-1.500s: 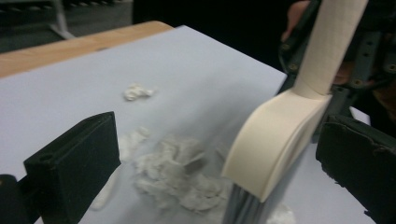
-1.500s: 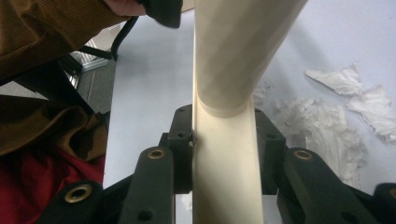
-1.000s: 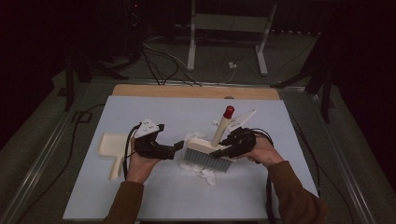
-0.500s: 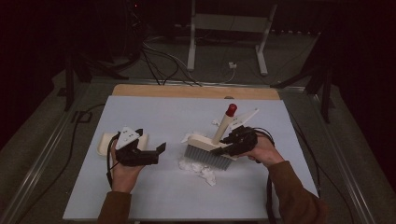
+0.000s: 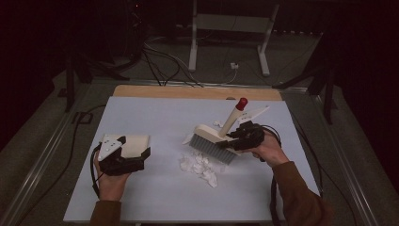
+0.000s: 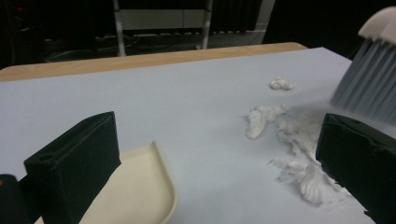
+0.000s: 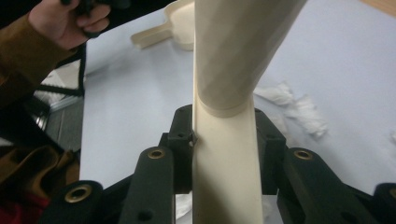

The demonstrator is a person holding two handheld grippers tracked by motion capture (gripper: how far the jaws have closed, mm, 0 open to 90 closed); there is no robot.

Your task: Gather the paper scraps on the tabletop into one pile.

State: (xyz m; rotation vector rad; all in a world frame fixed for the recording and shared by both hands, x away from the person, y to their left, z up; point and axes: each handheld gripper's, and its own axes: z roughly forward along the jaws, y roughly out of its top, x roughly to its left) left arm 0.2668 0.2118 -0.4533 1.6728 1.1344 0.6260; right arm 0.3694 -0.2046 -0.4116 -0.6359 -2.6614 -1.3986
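The right gripper (image 5: 235,140) has its jaws closed tight on the cream handle of the brush (image 5: 214,143). In the right gripper view the black jaws squeeze the handle (image 7: 226,154) from both sides. The handle leans up and away from the person, and it has a red tip (image 5: 242,103). The grey bristles (image 6: 369,84) hang just above the white table (image 5: 155,113), right beside the pile of torn white paper (image 5: 200,165).

The left gripper (image 5: 139,155) is over the left part of the table, and its jaws stand wide apart. Nothing is between them. In the left gripper view the two black jaws have only bare table and paper bits (image 6: 299,140) showing in the gap. The cream dustpan (image 5: 134,145) lies flat on the table under this gripper. Its rounded corner (image 6: 140,191) shows just beside one jaw. I cannot tell if the jaw touches it.

One small bit of paper (image 6: 281,84) lies apart from the pile, farther up the table. The dustpan and the paper pile are well apart.

No words, labels or brand names can be read on the brush, the dustpan or the grippers.
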